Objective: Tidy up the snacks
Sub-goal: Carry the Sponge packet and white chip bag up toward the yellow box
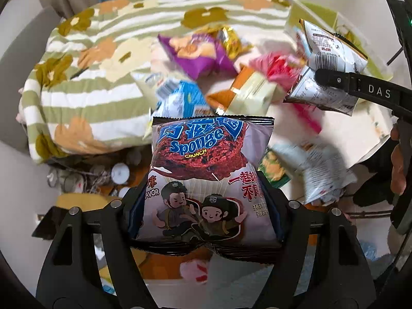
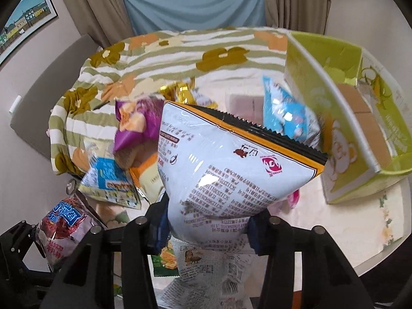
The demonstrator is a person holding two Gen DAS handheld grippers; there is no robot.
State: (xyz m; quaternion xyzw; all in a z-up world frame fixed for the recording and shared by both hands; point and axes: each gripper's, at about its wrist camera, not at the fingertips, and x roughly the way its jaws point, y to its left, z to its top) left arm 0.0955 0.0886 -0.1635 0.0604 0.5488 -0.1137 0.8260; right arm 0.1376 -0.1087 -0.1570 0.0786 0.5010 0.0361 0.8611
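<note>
Both claws loaded, each with one packet, so two snacks can go in one trip.

Left claw (image 1: pixel 206 206): fingers partly closed on the lower part of the Sponge Crunch packet (image 1: pixel 209 164). Packet stands upright, print facing the camera; the low grip leaves the puffed top free.

Right claw (image 2: pixel 208 226): clamped tight on the white packet (image 2: pixel 231 170) at its narrow waist, sealed orange-black edge pointing away toward the green box (image 2: pixel 342 118). Pinching there probably keeps the slippery film from sliding out.

Landmark is the green box: open-topped, at the far right of the table (image 2: pixel 360 226), probably the drop target. The loose snack pile (image 1: pixel 231 77) lies left of the box and near it: purple, blue, orange, pink and gold wrappers still unsorted. Beyond the pile, left of the box, sits the striped floral blanket (image 1: pixel 90 77).
</note>
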